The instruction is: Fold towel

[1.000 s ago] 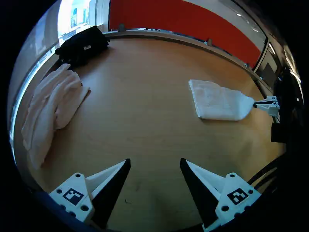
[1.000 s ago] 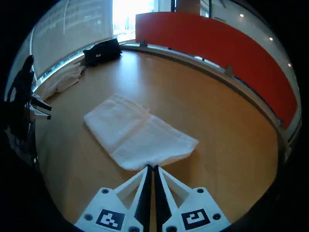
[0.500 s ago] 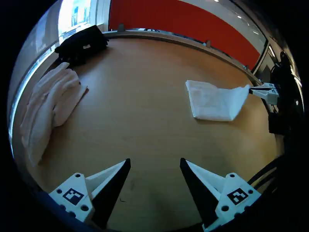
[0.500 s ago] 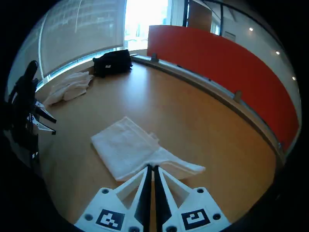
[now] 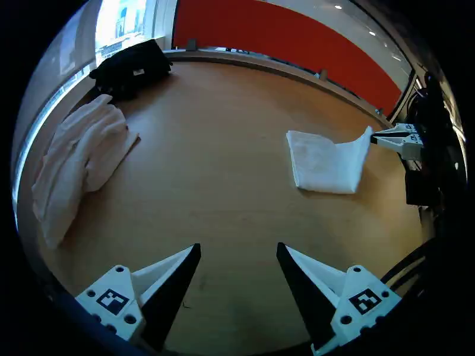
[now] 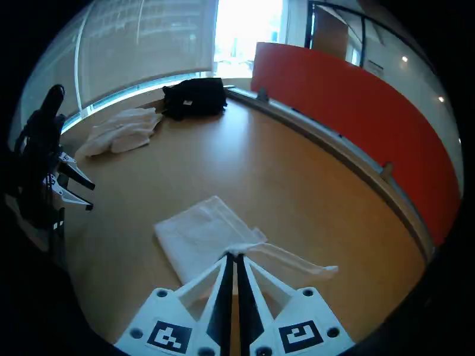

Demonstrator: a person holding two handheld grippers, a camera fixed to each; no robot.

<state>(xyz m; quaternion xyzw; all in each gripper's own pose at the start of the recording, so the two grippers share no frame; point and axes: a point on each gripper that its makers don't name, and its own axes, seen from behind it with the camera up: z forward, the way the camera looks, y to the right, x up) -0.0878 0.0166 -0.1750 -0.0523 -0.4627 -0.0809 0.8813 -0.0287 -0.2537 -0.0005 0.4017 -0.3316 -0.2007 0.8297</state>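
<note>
A broad light-brown wooden table (image 5: 225, 148) takes up most of the room here, its far edge curving under a long red partition panel (image 5: 285, 35) that stands upright along the back. Near the table's window side lies a loose heap of white towels (image 5: 77, 160), rumpled and draped over one another, and just beyond it sits a soft black fabric bag (image 5: 130, 65), close to the heap but apart from it. Out in the open middle of the table, well away from both, is the folded white terry towel (image 5: 323, 163). Most of it lies flat on the wood, but one corner is pulled up off the surface into a peak. The right gripper (image 6: 231, 258) has that corner: its white fingers with black inner faces are pressed together with the cloth pinched between them, and from its own view the raised flap trails off to one side while the rest of the white towel (image 6: 202, 237) spreads flat ahead. The left gripper (image 5: 237, 249) hangs over bare wood some way from the towel, its jaws spread wide with nothing between them.
</note>
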